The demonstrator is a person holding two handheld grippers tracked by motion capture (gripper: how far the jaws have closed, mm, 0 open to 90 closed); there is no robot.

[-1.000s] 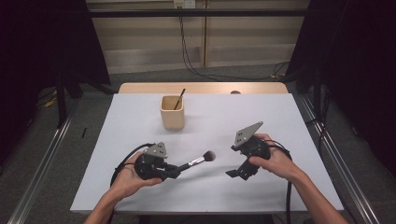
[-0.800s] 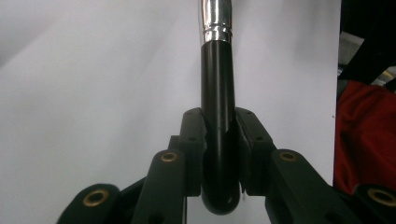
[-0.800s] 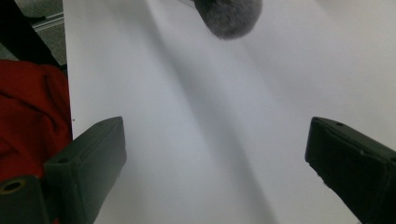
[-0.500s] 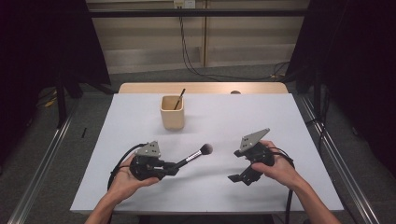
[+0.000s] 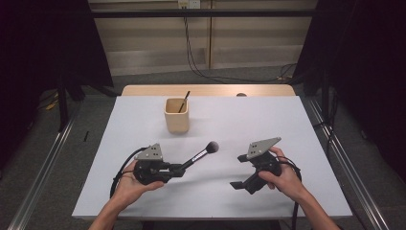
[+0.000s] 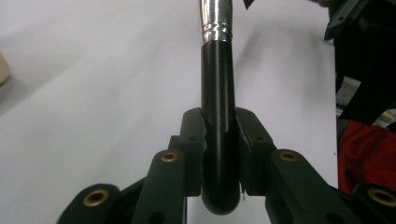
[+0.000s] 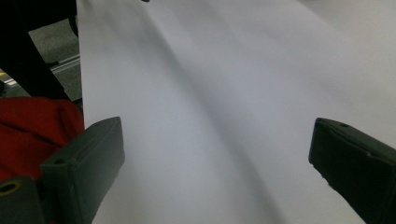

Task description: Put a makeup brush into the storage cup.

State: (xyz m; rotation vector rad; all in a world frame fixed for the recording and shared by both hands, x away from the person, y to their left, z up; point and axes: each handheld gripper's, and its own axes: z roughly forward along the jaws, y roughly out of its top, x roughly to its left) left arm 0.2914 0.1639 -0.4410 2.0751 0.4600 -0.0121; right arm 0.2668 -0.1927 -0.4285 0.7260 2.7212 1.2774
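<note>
A makeup brush with a black handle [image 6: 217,93], a silver ferrule and a dark bristle head [image 5: 212,146] is clamped by its handle end in my left gripper [image 5: 179,168], low over the white table [image 5: 287,124]. In the left gripper view both jaws of that gripper [image 6: 218,126] press on the handle. The brush points up and to the right, towards the table's middle. My right gripper [image 5: 237,184] is at the near right, apart from the brush. Its jaws [image 7: 215,154] stand wide open over bare table with nothing between them.
A tan cup [image 5: 176,117] stands at the back middle of the table with a thin dark stick [image 5: 184,101] leaning in it. Red cloth [image 7: 32,126] lies below the table's near edge. Metal rails run along the floor on both sides.
The brush head has swung farther from me. My right gripper has drawn slightly back towards the near right, away from the bristles. The left hand has stayed in place.
</note>
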